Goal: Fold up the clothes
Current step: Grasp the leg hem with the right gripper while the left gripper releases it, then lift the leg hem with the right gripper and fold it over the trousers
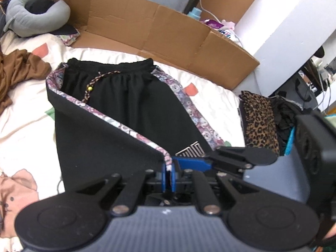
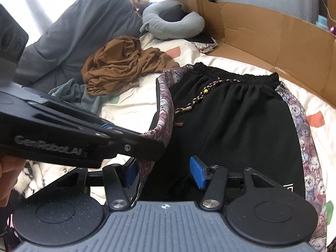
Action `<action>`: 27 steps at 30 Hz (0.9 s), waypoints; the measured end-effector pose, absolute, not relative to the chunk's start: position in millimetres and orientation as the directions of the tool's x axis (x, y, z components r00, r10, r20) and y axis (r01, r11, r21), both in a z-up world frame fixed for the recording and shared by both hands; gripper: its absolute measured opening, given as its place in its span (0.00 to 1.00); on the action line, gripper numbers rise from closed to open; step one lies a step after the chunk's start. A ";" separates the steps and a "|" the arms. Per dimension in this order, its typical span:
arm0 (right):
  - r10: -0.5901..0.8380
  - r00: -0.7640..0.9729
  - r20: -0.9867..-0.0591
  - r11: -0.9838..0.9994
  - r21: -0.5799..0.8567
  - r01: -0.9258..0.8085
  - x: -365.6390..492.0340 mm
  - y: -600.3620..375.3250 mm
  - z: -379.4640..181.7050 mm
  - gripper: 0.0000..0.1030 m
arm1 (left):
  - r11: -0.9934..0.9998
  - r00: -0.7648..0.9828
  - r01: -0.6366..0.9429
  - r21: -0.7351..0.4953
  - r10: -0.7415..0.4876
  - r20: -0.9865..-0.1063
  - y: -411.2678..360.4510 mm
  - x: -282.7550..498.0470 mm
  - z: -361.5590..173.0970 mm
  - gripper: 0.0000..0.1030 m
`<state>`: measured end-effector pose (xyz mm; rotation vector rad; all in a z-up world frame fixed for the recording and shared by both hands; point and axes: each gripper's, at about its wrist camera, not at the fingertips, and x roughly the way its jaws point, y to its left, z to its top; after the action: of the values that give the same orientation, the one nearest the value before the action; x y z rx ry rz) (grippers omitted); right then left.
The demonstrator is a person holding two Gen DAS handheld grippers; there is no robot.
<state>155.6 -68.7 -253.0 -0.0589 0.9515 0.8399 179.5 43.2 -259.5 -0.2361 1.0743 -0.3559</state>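
Left wrist view: the left gripper (image 1: 168, 177) is clamped on the floral-trimmed edge of black shorts (image 1: 130, 96), which spread ahead on the bed (image 1: 25, 113).

Right wrist view: the right gripper (image 2: 166, 174) stands half-open, the shorts' folded edge between its pads (image 2: 197, 172), unpinched.

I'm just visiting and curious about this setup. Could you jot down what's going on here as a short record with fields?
Place: bed with patterned sheet
Garment being folded: black shorts with floral side stripes, one side lifted and folded over
Left hand-held gripper: shut on the shorts' floral edge
Right hand-held gripper: jaws apart, black fabric between them, pads not pressing
Nearby clothes: brown garment crumpled; leopard-print garment folded
Behind: cardboard box, grey neck pillow
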 end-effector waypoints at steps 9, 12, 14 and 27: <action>0.660 0.275 -0.699 0.671 0.384 -0.634 163.3 -82.7 -261.7 0.03 | 0.903 0.424 0.179 -0.390 -0.429 -0.798 35.6 184.0 -259.3 0.06; 0.665 0.287 -0.690 0.670 0.382 -0.636 162.7 -86.1 -260.0 0.01 | 0.897 0.433 0.178 -0.406 -0.441 -0.786 35.3 186.1 -258.7 0.09; 0.660 0.292 -0.692 0.674 0.374 -0.637 162.2 -89.2 -258.9 0.01 | 0.893 0.455 0.160 -0.421 -0.445 -0.771 41.0 186.7 -256.1 0.23; 0.605 0.357 -0.712 0.748 0.354 -0.562 164.7 -141.0 -246.1 0.01 | 0.953 0.440 0.023 -0.301 -0.280 -0.853 100.5 174.0 -302.2 0.49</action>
<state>164.7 -141.0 -246.1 0.0516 0.9421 0.7535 174.0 100.5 -302.2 -0.2601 1.1024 -0.1906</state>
